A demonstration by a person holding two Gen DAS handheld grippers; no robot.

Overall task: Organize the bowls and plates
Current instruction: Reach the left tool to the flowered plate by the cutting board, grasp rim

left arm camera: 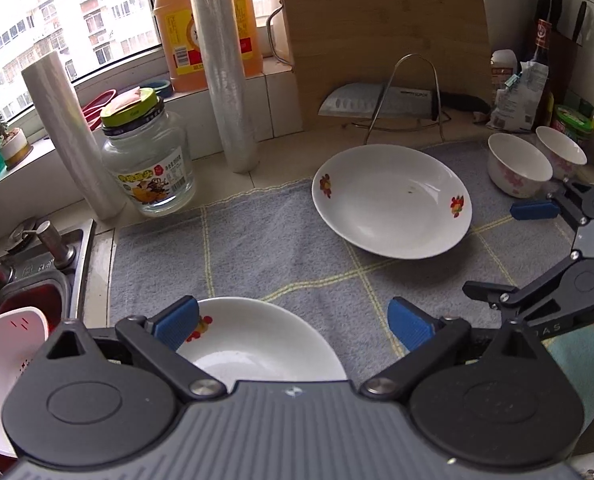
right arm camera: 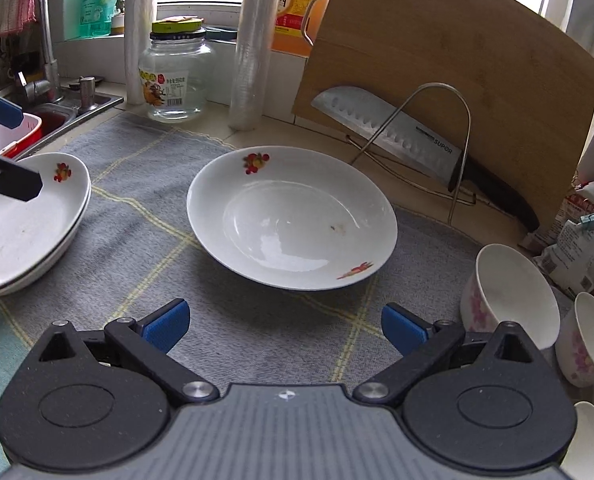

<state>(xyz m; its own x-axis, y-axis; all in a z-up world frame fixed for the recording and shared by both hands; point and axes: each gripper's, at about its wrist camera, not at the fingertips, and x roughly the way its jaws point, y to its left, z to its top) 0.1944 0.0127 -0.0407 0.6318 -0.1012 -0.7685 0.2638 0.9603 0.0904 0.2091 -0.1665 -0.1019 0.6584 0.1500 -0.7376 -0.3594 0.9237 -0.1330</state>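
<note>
Hovering low over the grey checked cloth mat (right arm camera: pixel 145 216), the right gripper (right arm camera: pixel 285 326) has its blue-padded fingers spread wide, released and holding nothing, with the white flower-printed deep plate (right arm camera: pixel 293 216) lying just beyond them on the mat. The left gripper (left arm camera: pixel 293 322) is equally spread and empty, above the near rim of the stacked white plates (left arm camera: pixel 257 340) at the mat's left edge, beside the steel sink (left arm camera: pixel 37 264). Two white bowls with pink blossoms (right arm camera: pixel 509 292) stand at the right, well apart from the stack. Far behind, a broad steel kitchen knife (right arm camera: pixel 393 132) rests in a wire rack against the upright wooden cutting board (right arm camera: pixel 457 60).
</note>
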